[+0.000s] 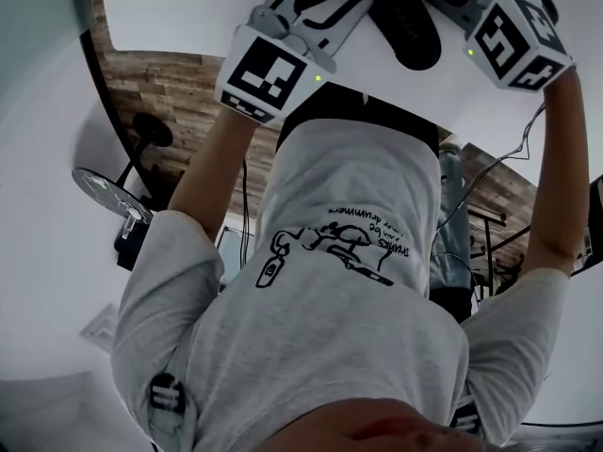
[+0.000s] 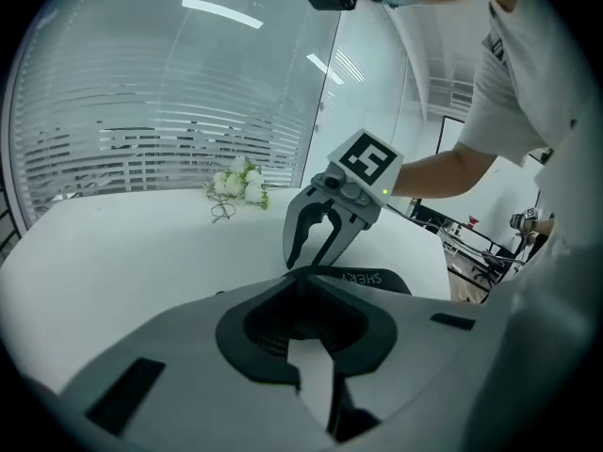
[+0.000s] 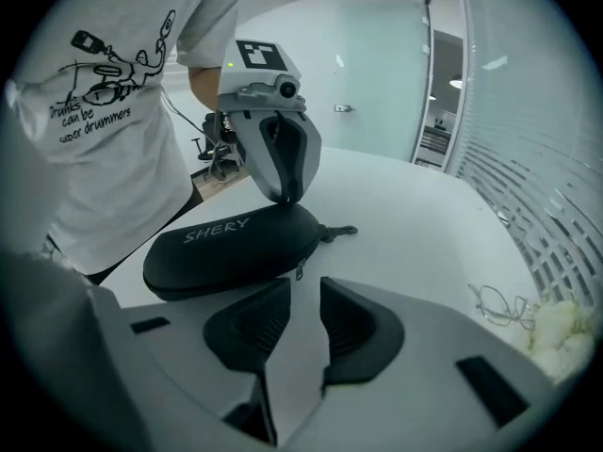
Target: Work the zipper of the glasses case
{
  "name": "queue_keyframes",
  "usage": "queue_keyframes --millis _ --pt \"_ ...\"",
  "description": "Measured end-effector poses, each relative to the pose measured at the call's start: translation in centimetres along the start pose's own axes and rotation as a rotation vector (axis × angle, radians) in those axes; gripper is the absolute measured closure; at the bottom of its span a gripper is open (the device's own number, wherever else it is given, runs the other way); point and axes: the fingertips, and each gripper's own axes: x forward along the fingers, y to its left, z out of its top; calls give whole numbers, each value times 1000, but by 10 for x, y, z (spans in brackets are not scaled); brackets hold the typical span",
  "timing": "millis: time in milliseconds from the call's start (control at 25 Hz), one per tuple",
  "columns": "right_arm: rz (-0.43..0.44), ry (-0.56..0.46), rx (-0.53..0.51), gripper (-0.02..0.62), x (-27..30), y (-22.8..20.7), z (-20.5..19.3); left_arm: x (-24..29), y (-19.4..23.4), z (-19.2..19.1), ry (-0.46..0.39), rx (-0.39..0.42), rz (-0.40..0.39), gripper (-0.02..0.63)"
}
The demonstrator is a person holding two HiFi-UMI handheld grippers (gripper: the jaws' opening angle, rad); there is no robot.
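The black zipped glasses case [image 3: 236,248] lies on the white table [image 3: 415,215], lettering up, with its zipper pull [image 3: 300,271] hanging on the near side and a small loop [image 3: 341,232] at its right end. My right gripper [image 3: 306,295] is open just short of the case, with only table showing between its pads. The left gripper [image 3: 285,196] comes down at the case's far edge; whether it touches is unclear. In the left gripper view, my left gripper [image 2: 303,351] shows a narrow empty gap, the case [image 2: 372,279] lies beyond it, and the right gripper [image 2: 311,264] stands open above it.
Wire-framed glasses [image 3: 499,304] and a small bunch of white flowers [image 3: 556,328] lie at the table's far side near the blinds and glass wall. The person's torso stands close behind the case. The head view shows mostly the shirt, with the case [image 1: 407,26] at the top.
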Motion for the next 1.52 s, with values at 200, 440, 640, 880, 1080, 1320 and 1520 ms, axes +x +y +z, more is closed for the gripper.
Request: queue_keyframes --millis 200,440,640,880,1080,1320,1520 --pt "99 -10 -97 499 8 5 9 -7 0 2 -10 -7 -17 563" --pt "106 1 -173 588 10 12 6 -2 -7 4 3 24 -6 563" --pt "70 25 -181 590 0 1 10 5 -9 26 45 195 52 563" --pt "26 46 -183 591 4 3 6 11 -13 18 88 261 60 581" --pt "13 69 -159 591 1 12 2 9 -17 14 122 281 80 584" --pt "4 58 -128 592 2 13 -2 11 -13 12 128 283 87 584" --pt "-21 41 -104 590 1 11 3 7 -17 14 124 283 88 584"
